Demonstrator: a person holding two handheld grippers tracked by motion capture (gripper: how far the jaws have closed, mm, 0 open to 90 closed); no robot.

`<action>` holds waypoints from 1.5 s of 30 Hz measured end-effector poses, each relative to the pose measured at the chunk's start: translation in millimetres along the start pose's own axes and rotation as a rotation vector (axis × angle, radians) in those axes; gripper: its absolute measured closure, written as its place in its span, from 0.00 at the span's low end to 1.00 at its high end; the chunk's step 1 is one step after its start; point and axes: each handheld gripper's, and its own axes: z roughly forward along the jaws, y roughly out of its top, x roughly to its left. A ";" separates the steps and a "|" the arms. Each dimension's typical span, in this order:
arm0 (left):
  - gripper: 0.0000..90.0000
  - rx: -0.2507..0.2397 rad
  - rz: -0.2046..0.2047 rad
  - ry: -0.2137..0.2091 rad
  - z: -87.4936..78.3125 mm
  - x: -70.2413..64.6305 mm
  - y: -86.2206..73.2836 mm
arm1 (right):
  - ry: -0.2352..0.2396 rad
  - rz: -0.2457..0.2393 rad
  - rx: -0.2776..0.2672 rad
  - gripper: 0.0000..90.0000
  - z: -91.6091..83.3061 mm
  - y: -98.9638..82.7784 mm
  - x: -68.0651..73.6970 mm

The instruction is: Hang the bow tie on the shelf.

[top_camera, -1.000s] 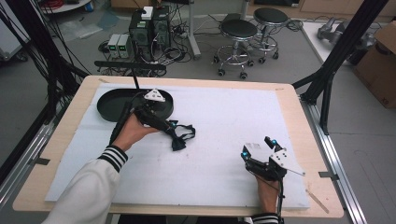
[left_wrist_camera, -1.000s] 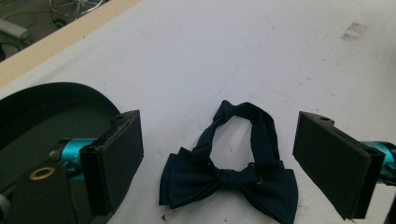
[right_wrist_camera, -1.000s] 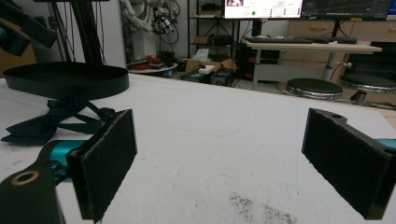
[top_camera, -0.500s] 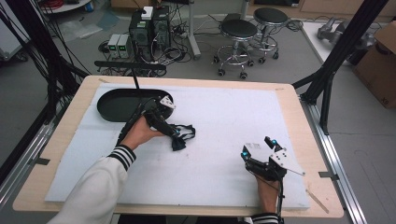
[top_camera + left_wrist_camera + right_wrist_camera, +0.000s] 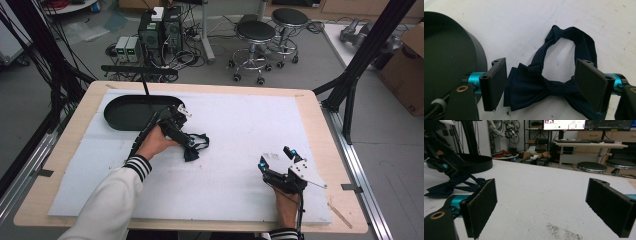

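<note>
Both hand-held grippers gape: left (image 5: 541,83) straddles bow tie (image 5: 544,85) beside black tray (image 5: 446,62).

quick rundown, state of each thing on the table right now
bow tie: lying flat on the white mat, strap looped, ungrasped, between the left jaws
black tray: empty, at the mat's far left
left gripper: open, jaws straddling the bow tie
right gripper: open, holding nothing, resting low on the mat near the person
</note>
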 end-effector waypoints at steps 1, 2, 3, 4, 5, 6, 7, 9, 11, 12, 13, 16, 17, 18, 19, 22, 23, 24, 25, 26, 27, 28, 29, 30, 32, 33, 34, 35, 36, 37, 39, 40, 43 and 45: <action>0.33 0.004 -0.008 0.000 1.0 0.5 -0.1 | 0.001 0.002 0.001 0.10 -0.1 -0.2 -0.1; 0.34 0.010 -0.008 -0.001 1.8 0.8 -0.1 | -0.002 0.005 0.000 0.10 -0.2 0.0 -0.4; 0.35 0.013 -0.007 0.000 2.8 1.1 -0.2 | 0.000 0.007 0.000 0.10 -0.3 0.0 -0.5; 0.35 0.016 -0.011 0.001 3.9 0.9 -0.5 | 0.000 0.007 0.000 0.10 -0.3 0.0 -0.5; 0.35 0.023 -0.012 0.003 4.5 0.7 -0.4 | -0.001 0.008 -0.001 0.10 -0.2 -0.2 -0.6; 0.37 0.030 -0.007 0.007 5.2 0.7 -0.4 | -0.001 0.009 -0.001 0.10 -0.3 -0.1 -0.6; 0.38 0.033 -0.013 0.015 6.1 0.1 -0.5 | -0.001 0.008 0.000 0.10 -0.3 0.0 -0.6; 0.39 0.036 -0.017 0.028 6.7 -0.3 -0.2 | -0.002 0.008 -0.001 0.10 -0.2 -0.1 -0.4; 0.40 0.041 -0.020 0.032 7.0 -0.3 -0.2 | -0.002 0.008 -0.001 0.10 -0.2 -0.2 -0.5; 0.41 0.044 -0.020 0.029 7.0 -0.1 -0.2 | -0.001 0.009 -0.001 0.10 -0.3 -0.1 -0.6; 0.42 0.045 -0.026 0.025 7.3 0.1 -0.4 | -0.001 0.008 -0.003 0.10 -0.2 0.0 -0.9; 0.46 0.047 -0.031 0.023 8.6 0.6 -0.8 | -0.002 0.013 -0.002 0.10 -0.5 0.0 -1.0; 0.47 0.054 -0.033 0.019 9.1 0.7 -0.7 | 0.000 0.017 0.001 0.10 -0.6 -0.2 -0.7; 0.48 0.057 -0.032 0.015 10.0 0.4 -0.7 | -0.001 0.018 0.001 0.10 -0.7 -0.2 -0.6; 0.49 0.059 -0.032 0.015 11.2 -0.1 -0.9 | -0.001 0.014 -0.002 0.10 -0.5 0.0 -0.9; 0.50 0.070 -0.032 0.013 14.2 -0.5 -0.7 | -0.002 0.013 -0.003 0.10 -0.4 -0.1 -0.9; 0.51 0.070 -0.042 0.015 15.2 -0.7 -0.8 | -0.001 0.016 0.001 0.10 -0.7 -0.2 -0.7; 0.55 0.073 -0.043 0.021 15.7 -0.1 -0.5 | 0.000 0.011 -0.002 0.10 -0.5 -0.1 -0.6; 0.58 0.070 -0.056 0.033 16.6 -0.2 -0.5 | 0.000 0.011 -0.003 0.10 -0.4 -0.1 -0.5; 0.58 0.071 -0.066 0.042 17.2 0.4 -0.5 | 0.000 0.011 -0.003 0.10 -0.4 -0.1 -0.5; 0.58 0.073 -0.065 0.042 17.3 0.7 -0.4 | -0.001 0.014 -0.002 0.10 -0.5 -0.3 -0.5; 0.62 0.077 -0.059 0.039 17.5 1.2 -0.6 | 0.000 0.012 -0.004 0.10 -0.6 -0.2 -1.1; 0.62 0.076 -0.062 0.038 18.1 1.1 -0.9 | 0.000 0.012 -0.004 0.10 -0.6 -0.2 -1.1; 0.62 0.082 -0.059 0.039 18.2 1.1 -0.5 | 0.001 0.016 -0.001 0.10 -0.8 -0.3 -0.8; 0.64 0.083 -0.062 0.031 19.6 0.4 -0.5 | -0.001 0.012 -0.003 0.10 -0.6 -0.2 -0.9; 0.65 0.085 -0.063 0.030 20.3 0.1 -0.3 | -0.001 0.013 -0.002 0.10 -0.6 -0.2 -0.8; 0.67 0.087 -0.060 0.034 21.2 -0.5 0.1 | 0.000 0.012 -0.004 0.10 -0.6 -0.2 -1.1; 0.68 0.088 -0.054 0.037 22.2 -1.4 0.2 | 0.001 0.015 -0.001 0.10 -0.8 -0.3 -0.7; 0.68 0.093 -0.047 0.039 22.6 -1.9 0.7 | 0.001 0.015 -0.001 0.10 -0.8 -0.3 -0.7; 0.72 0.096 -0.046 0.042 22.9 -2.6 1.2 | -0.001 0.012 -0.005 0.10 -0.5 -0.1 -0.9; 0.77 0.091 -0.045 0.050 22.9 -3.4 2.1 | 0.000 0.012 -0.004 0.10 -0.6 -0.2 -0.9; 0.78 0.091 -0.042 0.051 22.5 -3.3 2.6 | 0.000 0.011 -0.004 0.10 -0.7 -0.2 -1.1; 0.80 0.090 -0.046 0.051 22.1 -2.8 2.4 | 0.000 0.013 -0.005 0.10 -0.6 -0.2 -1.1; 0.83 0.091 -0.050 0.042 22.0 -2.2 2.2 | 0.000 0.013 -0.006 0.10 -0.6 -0.3 -1.1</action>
